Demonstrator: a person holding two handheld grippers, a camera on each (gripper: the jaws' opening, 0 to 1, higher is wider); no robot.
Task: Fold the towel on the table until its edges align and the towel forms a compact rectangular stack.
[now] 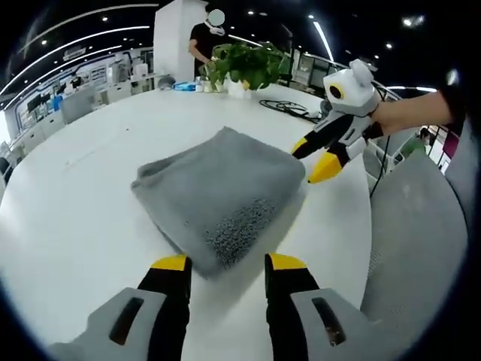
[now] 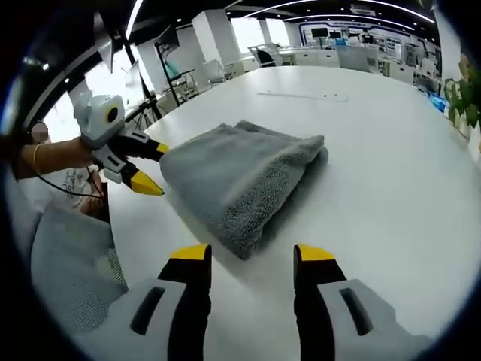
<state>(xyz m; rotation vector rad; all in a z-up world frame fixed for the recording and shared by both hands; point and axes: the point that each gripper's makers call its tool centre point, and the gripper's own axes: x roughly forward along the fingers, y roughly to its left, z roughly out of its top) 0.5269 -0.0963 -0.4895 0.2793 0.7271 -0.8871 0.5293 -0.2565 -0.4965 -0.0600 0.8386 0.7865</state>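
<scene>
The folded towel (image 1: 222, 192) on the bench (image 1: 90, 188) is soft, limp and light; pinch corners with both spread, empty tools (image 1: 225, 263) (image 2: 252, 253).

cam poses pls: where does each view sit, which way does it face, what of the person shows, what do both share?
Left gripper view: rides the left tongs, facing the folded towel on the white table; right tongs and forearm enter from the right.
Right gripper view: rides the right tongs, facing the towel from another side; left tongs and a braceleted wrist show at left.
Shared: towel, table, both tongs.
</scene>
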